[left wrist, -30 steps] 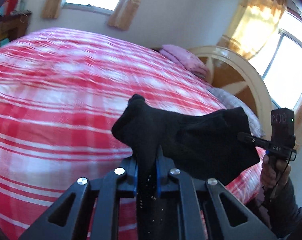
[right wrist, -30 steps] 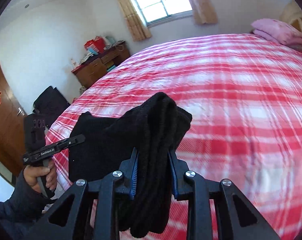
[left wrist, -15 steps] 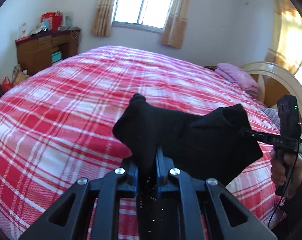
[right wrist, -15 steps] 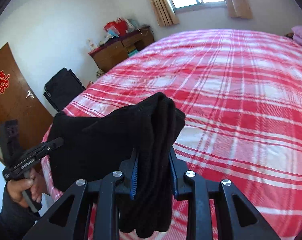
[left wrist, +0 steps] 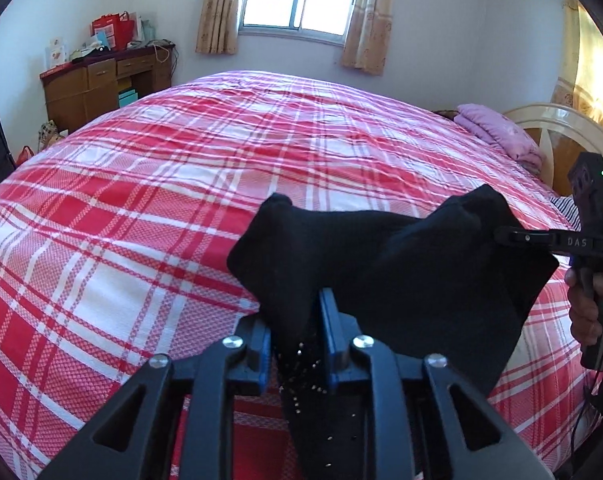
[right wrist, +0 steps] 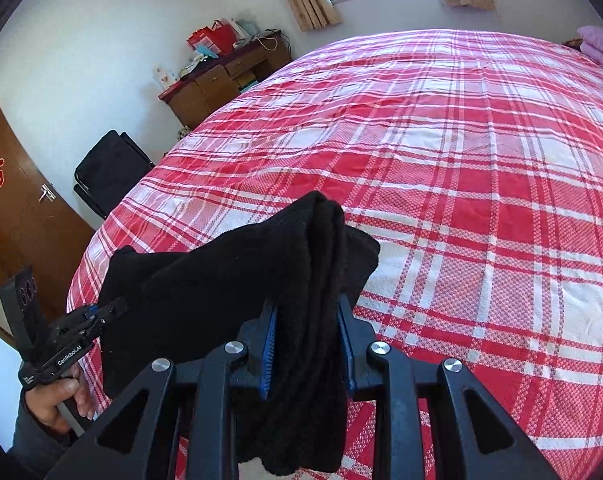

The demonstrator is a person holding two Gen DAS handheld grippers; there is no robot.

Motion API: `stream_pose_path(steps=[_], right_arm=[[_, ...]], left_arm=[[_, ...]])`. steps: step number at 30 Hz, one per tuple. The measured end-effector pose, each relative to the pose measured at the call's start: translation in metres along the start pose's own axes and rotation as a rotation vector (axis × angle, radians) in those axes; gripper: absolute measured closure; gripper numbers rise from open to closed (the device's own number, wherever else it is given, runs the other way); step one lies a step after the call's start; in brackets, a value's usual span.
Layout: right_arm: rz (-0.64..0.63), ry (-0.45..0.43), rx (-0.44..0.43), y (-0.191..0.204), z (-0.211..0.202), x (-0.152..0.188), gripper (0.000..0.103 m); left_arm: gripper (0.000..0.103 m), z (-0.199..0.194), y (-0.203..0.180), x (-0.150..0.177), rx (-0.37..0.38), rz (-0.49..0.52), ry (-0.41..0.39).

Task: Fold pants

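Observation:
The black pants (left wrist: 401,280) hang stretched between my two grippers, above the near edge of the bed with the red and white plaid cover (left wrist: 221,168). My left gripper (left wrist: 295,320) is shut on one bunched end of the pants. My right gripper (right wrist: 307,336) is shut on the other end, a thick fold (right wrist: 309,280). In the left wrist view the right gripper (left wrist: 501,236) shows at the right, clamped on the cloth. In the right wrist view the left gripper (right wrist: 113,308) shows at the lower left, clamped on the cloth.
A pink folded blanket (left wrist: 497,132) lies by the cream headboard (left wrist: 561,128). A wooden desk (left wrist: 101,80) with boxes stands by the far wall. A black chair (right wrist: 109,168) and a brown door (right wrist: 17,216) are left of the bed.
Both grippers have swung with the pants, so the views now face across the bed toward the window and desk. The grip on the pants is unchanged.

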State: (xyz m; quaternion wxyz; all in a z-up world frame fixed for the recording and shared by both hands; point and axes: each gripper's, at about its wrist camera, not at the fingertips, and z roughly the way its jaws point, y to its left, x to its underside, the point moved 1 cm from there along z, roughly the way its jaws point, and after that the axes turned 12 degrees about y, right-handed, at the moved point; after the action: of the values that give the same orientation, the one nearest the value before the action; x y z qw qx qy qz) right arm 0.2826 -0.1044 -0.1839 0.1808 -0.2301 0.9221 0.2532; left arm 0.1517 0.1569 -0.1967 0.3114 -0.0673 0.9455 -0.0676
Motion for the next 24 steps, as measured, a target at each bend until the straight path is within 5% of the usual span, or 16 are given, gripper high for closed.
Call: stream_pose_path(steps=[8,18,21,24], right_arm=[[0.022,0.01,-0.001,-0.009,0.006,0.004,0.074],[0.027,0.016,0.017,-0.012,0.01,0.006,0.072],[0.04,-0.002,0.054,-0.016,0.002,0.008,0.04],[0.066,-0.047,0.116,-0.025,-0.016,0.013,0.036]], left_arm=[[0.062,0.008,0.002,0.007,-0.037,-0.005,0.002],[0.056,0.009,0.005,0.009,-0.054,-0.002,-0.001],[0.023,0.007,0.009,0.008,-0.116,-0.028,-0.01],[0.015,-0.001,0.016,0.009,-0.163,-0.053,-0.021]])
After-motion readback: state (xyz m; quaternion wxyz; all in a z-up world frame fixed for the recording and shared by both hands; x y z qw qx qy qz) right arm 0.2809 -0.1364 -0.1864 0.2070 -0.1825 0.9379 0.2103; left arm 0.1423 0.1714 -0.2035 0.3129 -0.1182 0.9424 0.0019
